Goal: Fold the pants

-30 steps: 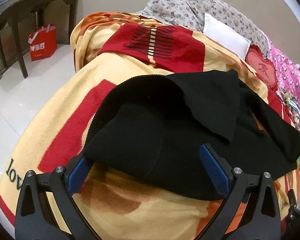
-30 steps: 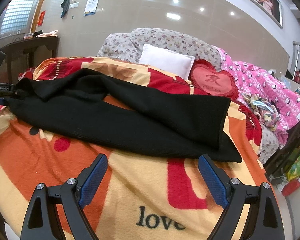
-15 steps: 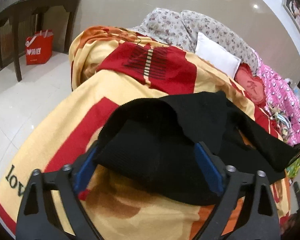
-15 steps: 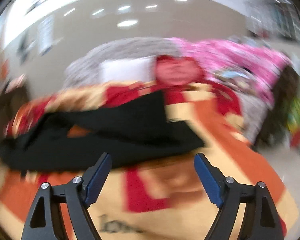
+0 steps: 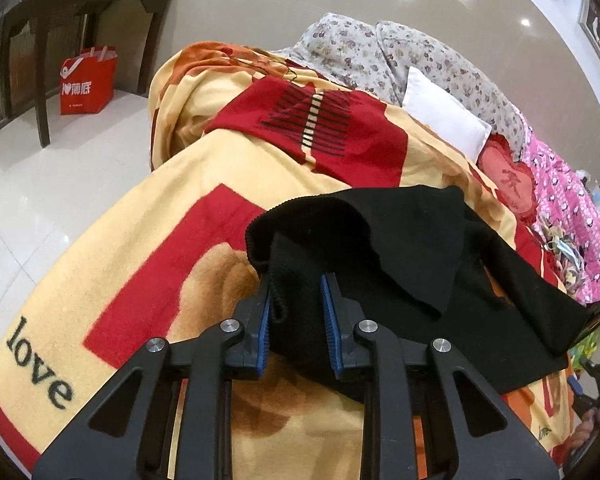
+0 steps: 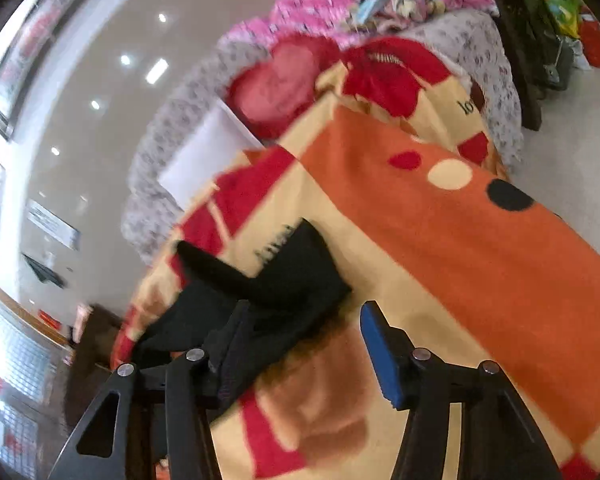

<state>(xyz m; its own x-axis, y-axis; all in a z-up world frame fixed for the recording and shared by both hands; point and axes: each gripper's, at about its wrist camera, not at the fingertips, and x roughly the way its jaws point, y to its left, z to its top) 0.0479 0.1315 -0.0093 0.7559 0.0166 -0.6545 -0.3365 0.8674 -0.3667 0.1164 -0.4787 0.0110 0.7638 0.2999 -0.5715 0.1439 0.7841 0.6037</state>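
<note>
While the black knit pants (image 5: pixel 400 248) lie spread across the yellow, red and orange blanket (image 5: pixel 140 264) on the bed, their ribbed waistband end sits bunched at the near edge, with a loose black drawstring (image 5: pixel 278 304) hanging down from it. One flap of the cloth is turned back over the rest, and the legs run away to the right across the blanket. The left gripper (image 5: pixel 296 312) has just been closing and now stands narrow, its blue pads pressing from both sides on the bunched waistband. In the right wrist view, which is tilted and somewhat blurred, the far end of the pants (image 6: pixel 284 280) reaches toward the right gripper (image 6: pixel 300 332); its jaws have just been closing but are about half apart, with the black cloth lying over the left finger and the blue pad of the right finger (image 6: pixel 380 356) bare and clear of the cloth, so nothing is pinched there. The blanket carries the word "love" near its edge and a big orange patch with red, cream and black dots. Beyond the pants, at the head of the bed, lie a white pillow (image 5: pixel 444 120), a flowered grey quilt (image 5: pixel 380 52) and a red heart-shaped cushion (image 5: pixel 508 180), with pink bedding (image 5: pixel 572 216) to the right. On the white tiled floor to the left, a red shopping bag (image 5: pixel 86 82) stands beside a dark wooden table (image 5: pixel 80 4) against the wall.
</note>
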